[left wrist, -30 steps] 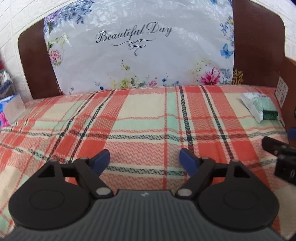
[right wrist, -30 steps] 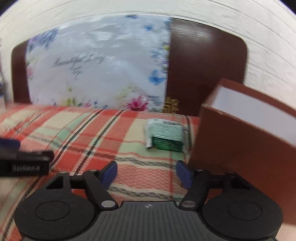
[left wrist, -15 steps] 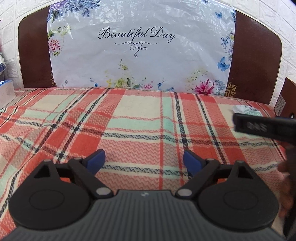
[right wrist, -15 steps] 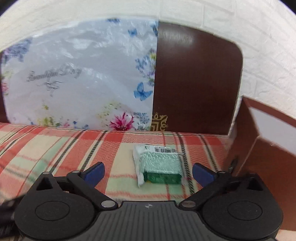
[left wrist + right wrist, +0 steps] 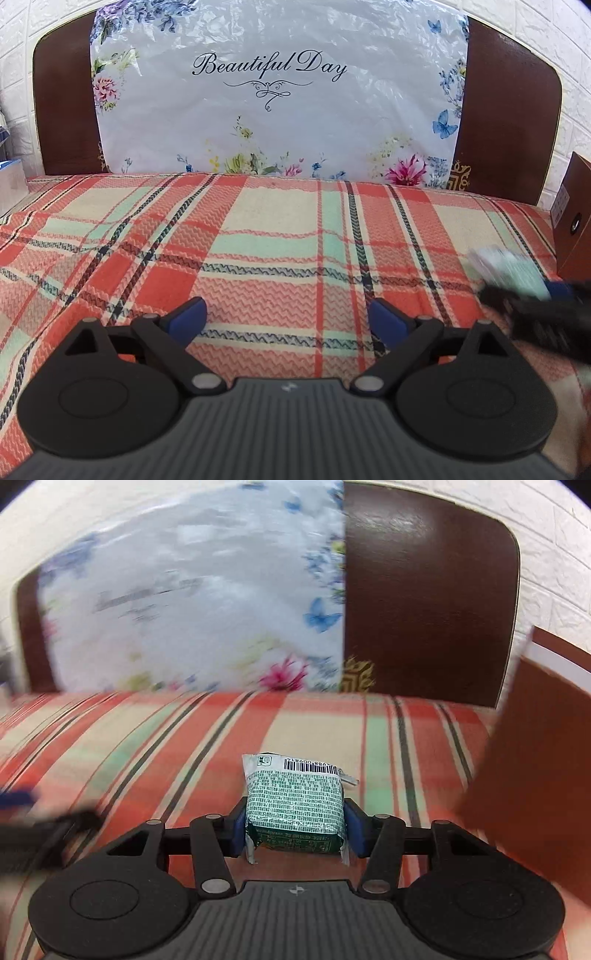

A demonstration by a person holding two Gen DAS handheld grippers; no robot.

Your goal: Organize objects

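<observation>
A small green and white wrapped packet (image 5: 295,801) with a barcode sits between the blue pads of my right gripper (image 5: 294,827), which is shut on it just above the plaid bedspread (image 5: 184,738). In the left wrist view the packet (image 5: 511,267) is blurred at the right, with the right gripper (image 5: 546,306) on it. My left gripper (image 5: 286,319) is open and empty, low over the bedspread (image 5: 277,229).
A brown cardboard box (image 5: 535,746) with a white inside stands open at the right, also at the edge of the left wrist view (image 5: 574,218). A floral "Beautiful Day" plastic bag (image 5: 273,92) leans on the brown headboard (image 5: 506,110). A blue box (image 5: 11,181) sits far left.
My right gripper moved forward onto the packet and closed on it. My left gripper stayed open and shifted only slightly.
</observation>
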